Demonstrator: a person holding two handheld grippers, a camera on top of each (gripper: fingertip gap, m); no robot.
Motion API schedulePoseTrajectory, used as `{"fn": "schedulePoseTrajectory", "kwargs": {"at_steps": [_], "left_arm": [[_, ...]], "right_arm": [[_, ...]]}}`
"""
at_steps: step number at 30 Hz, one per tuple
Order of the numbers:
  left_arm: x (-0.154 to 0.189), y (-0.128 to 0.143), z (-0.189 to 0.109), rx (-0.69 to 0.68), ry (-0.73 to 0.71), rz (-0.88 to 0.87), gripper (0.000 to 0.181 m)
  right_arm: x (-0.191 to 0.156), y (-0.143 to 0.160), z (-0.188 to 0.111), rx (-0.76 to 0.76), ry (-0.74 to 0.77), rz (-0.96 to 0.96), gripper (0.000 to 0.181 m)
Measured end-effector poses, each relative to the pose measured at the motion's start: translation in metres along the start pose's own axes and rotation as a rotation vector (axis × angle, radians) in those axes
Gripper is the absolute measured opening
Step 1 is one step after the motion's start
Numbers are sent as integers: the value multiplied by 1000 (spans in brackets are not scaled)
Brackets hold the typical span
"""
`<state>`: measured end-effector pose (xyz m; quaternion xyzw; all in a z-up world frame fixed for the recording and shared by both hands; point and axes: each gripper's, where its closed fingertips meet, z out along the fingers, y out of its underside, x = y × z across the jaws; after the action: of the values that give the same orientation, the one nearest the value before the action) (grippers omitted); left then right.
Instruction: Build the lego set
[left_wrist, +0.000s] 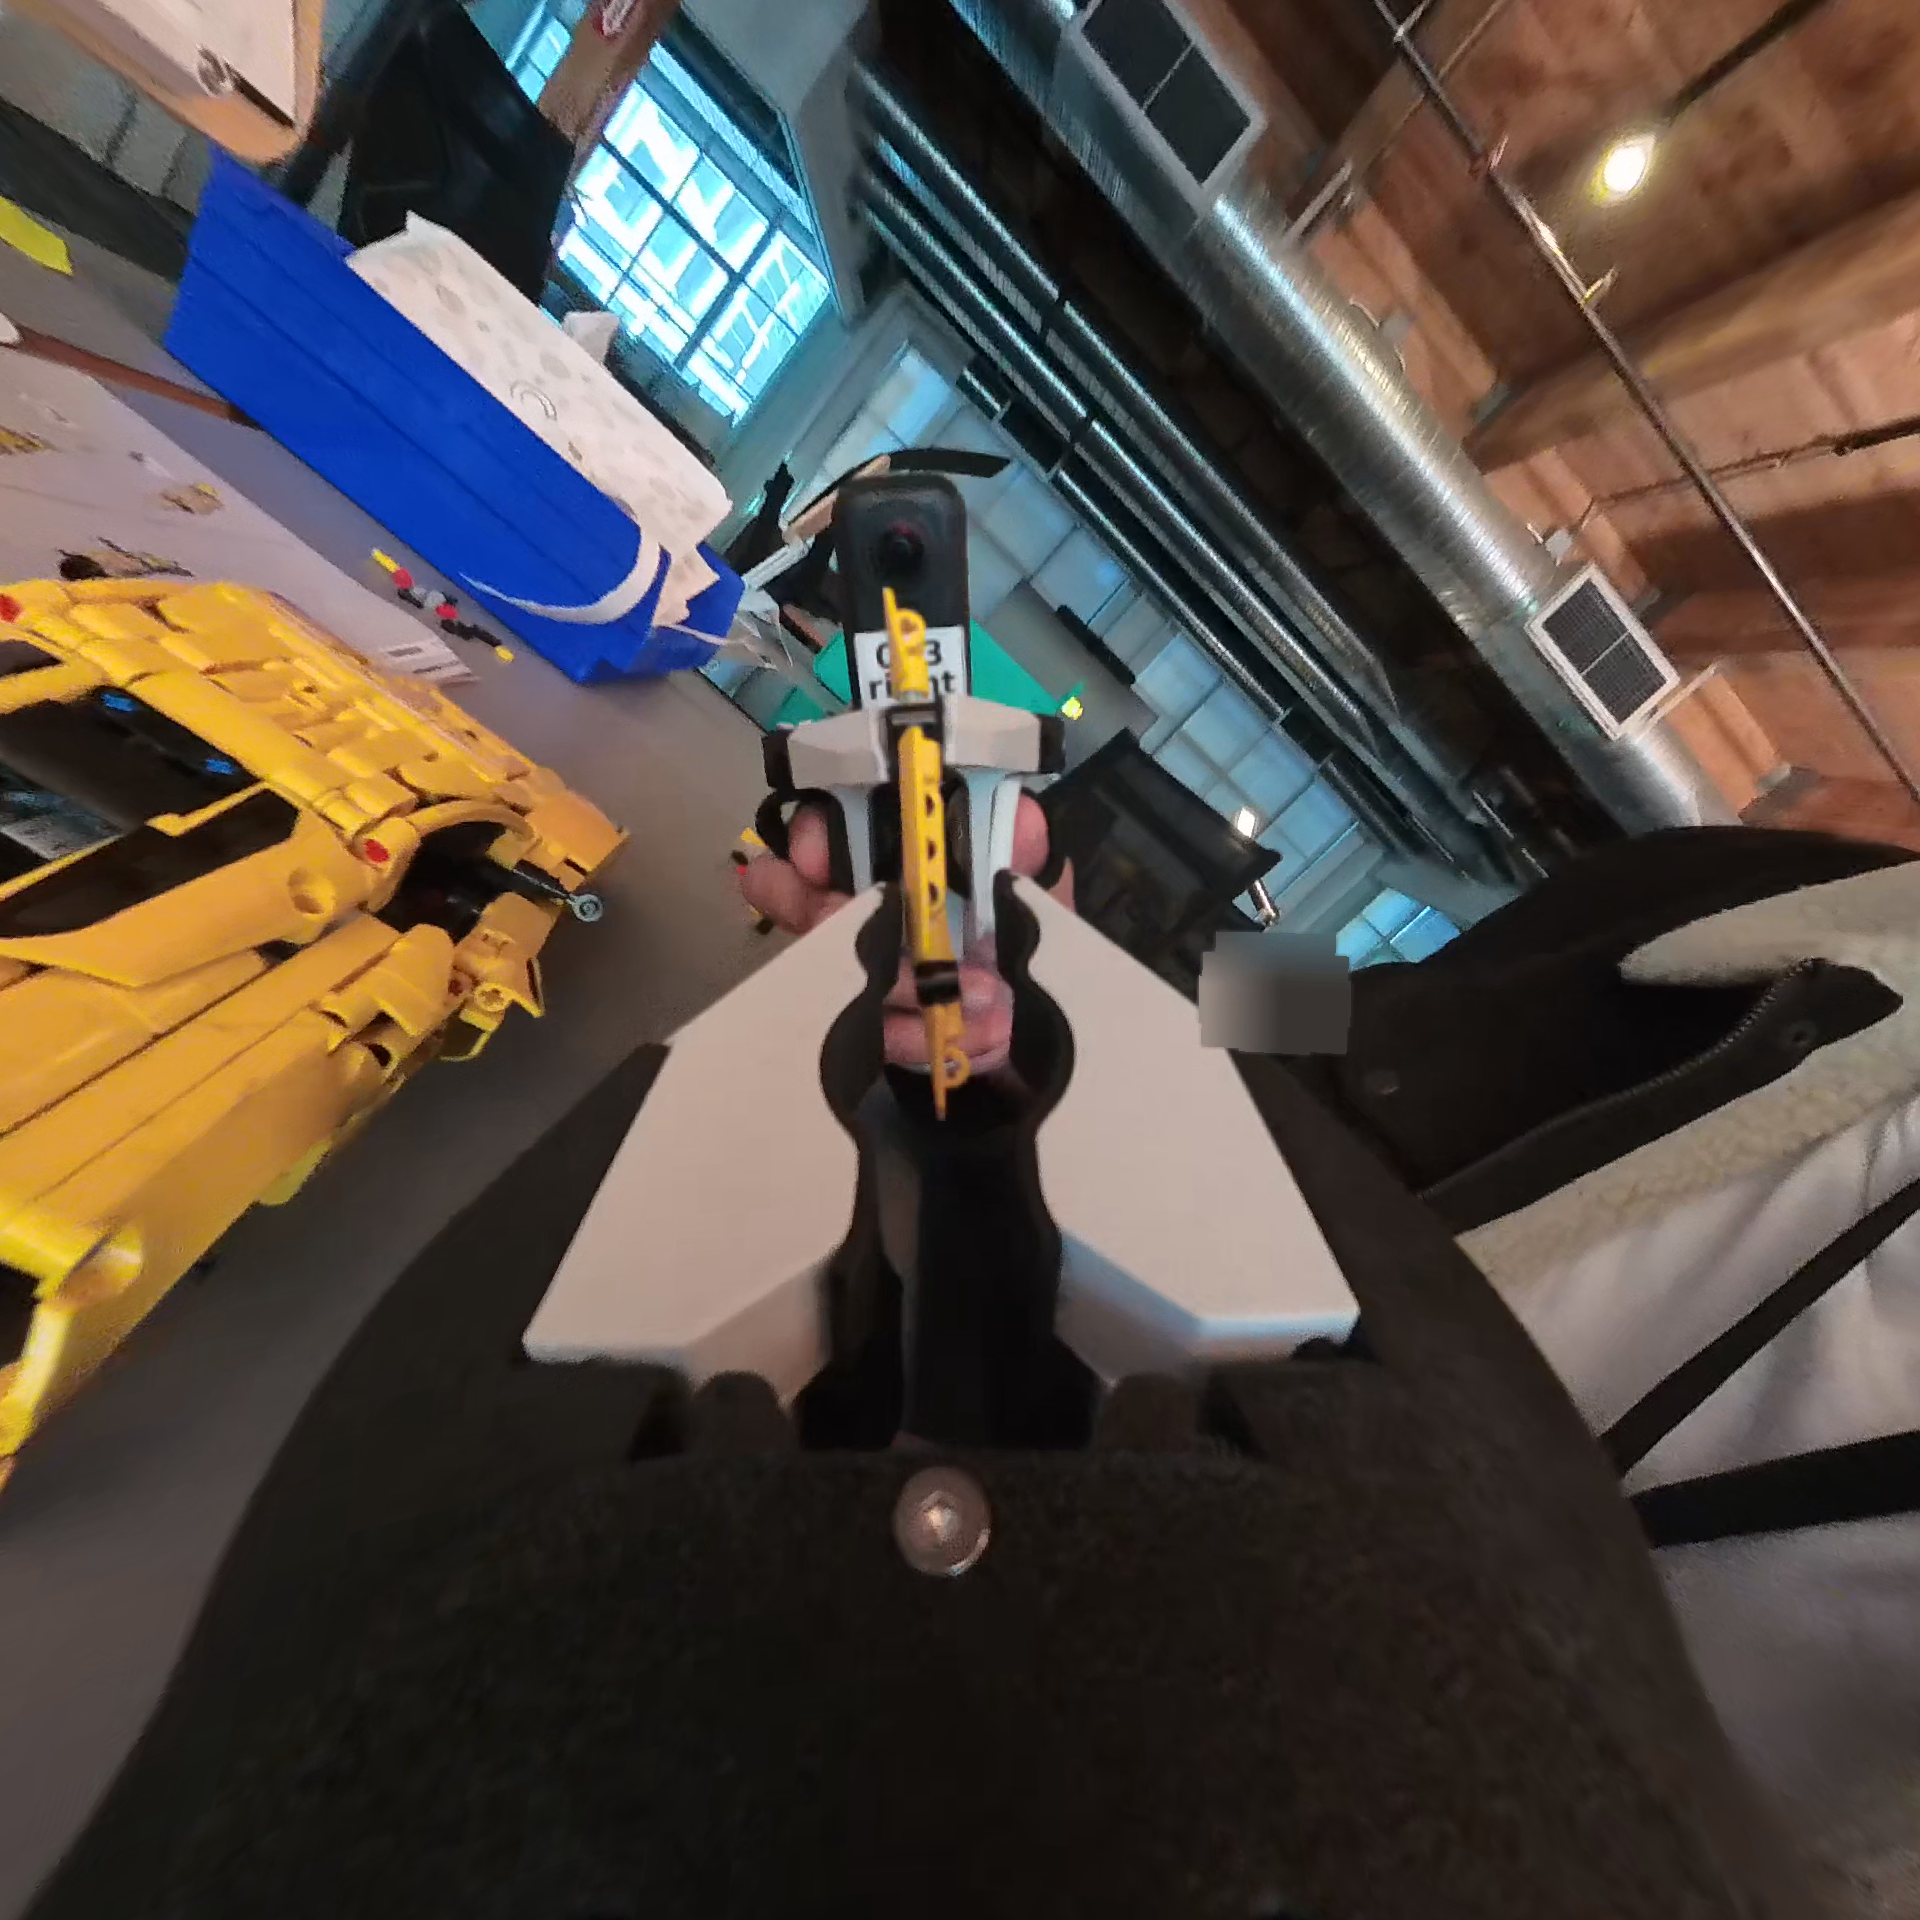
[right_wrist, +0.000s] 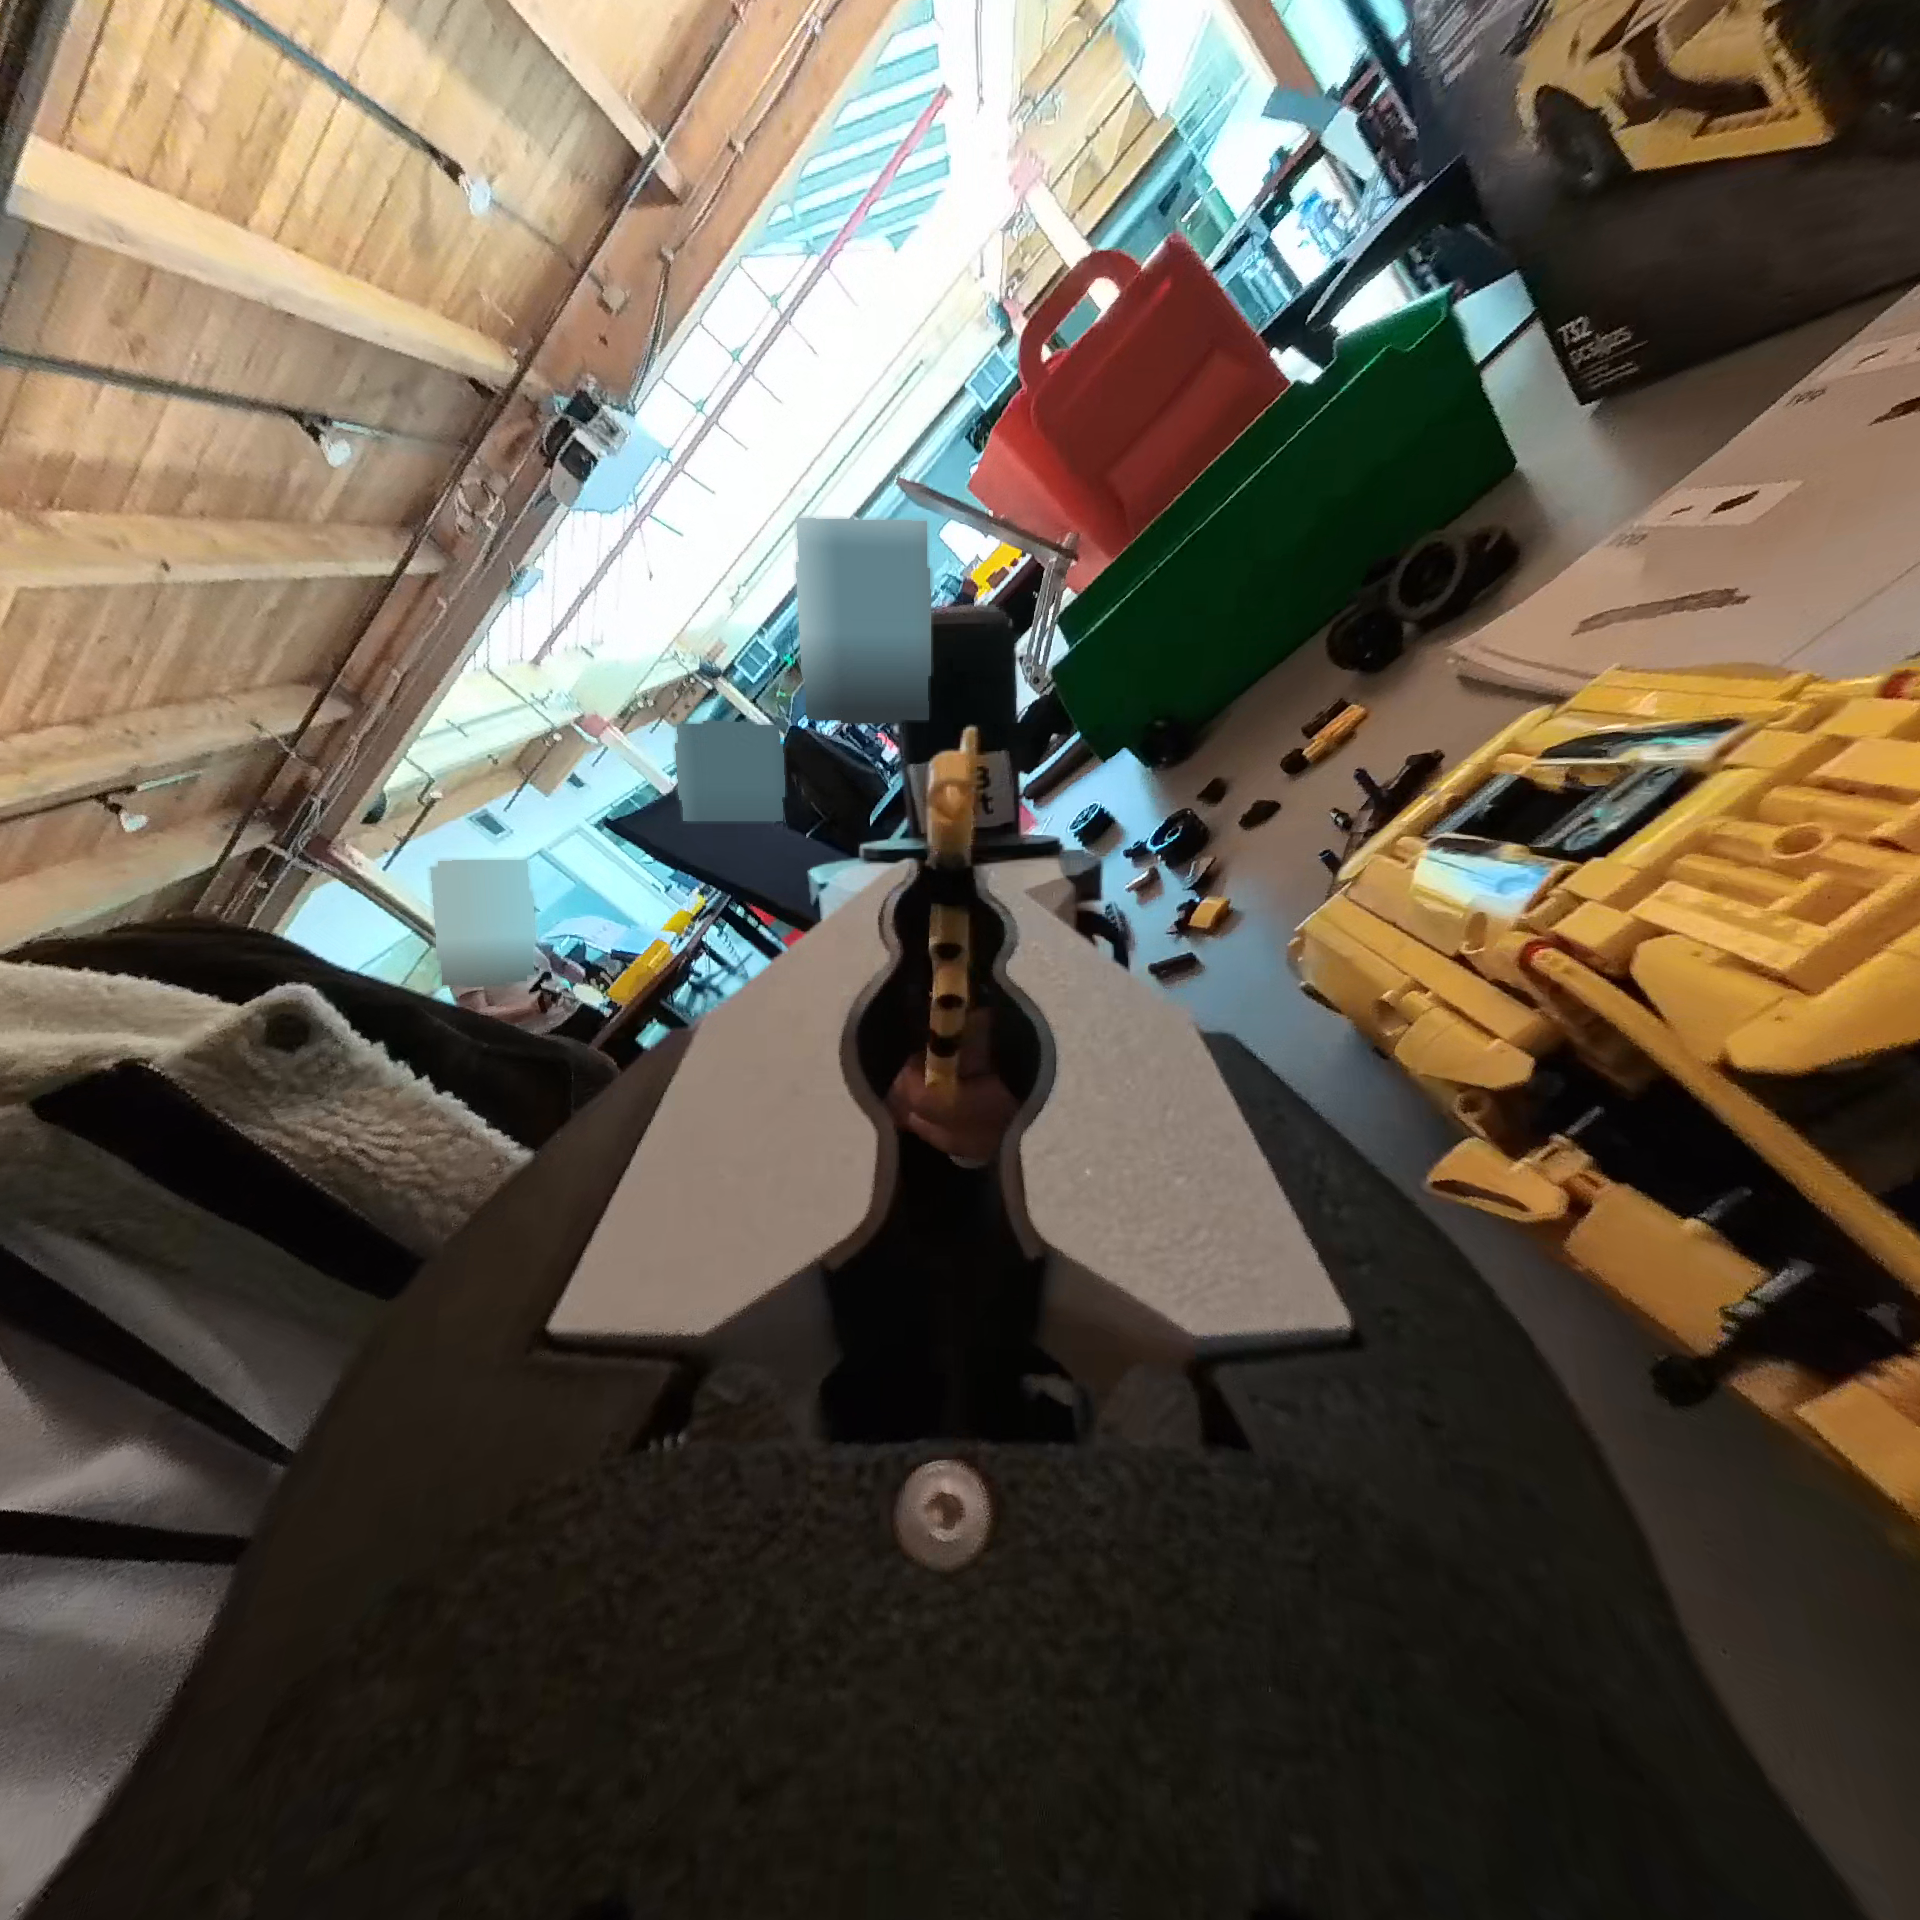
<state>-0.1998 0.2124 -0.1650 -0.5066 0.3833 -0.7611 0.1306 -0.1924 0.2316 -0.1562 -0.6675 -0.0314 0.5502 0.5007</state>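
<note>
We see a glossy yellow plastic brick car (right_wrist: 1621, 914) on the matt grey desk (right_wrist: 1299, 997), beside a fleecy cream cloth jacket (right_wrist: 312, 1081).

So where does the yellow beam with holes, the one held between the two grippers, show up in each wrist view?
Left wrist view: the yellow beam stands near the picture's centre, between this gripper's fingertips, running up to the other gripper beyond.
Right wrist view: again near the centre, the beam rises between this gripper's fingertips.
Shared landmark: the yellow lego car, at the left edge in the left view, at the right edge in the right view.
</note>
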Motion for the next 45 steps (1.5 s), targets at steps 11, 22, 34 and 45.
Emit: {"fn": "schedulePoseTrajectory", "kwargs": {"at_steps": [11,22,34,45], "left_arm": [[-17,3,-6,-7,-72,-64,6],[-22,26,0,-168,-157,65,6],[-26,30,-1,-185,-197,111,6],[-30,32,-1,-203,-216,119,6]], "right_arm": [[28,0,-18,-284,539,-779,54],[36,22,-19,-584,756,-1060,54],[39,27,-18,-600,734,-1097,49],[44,32,-18,-597,707,-1063,46]]}}
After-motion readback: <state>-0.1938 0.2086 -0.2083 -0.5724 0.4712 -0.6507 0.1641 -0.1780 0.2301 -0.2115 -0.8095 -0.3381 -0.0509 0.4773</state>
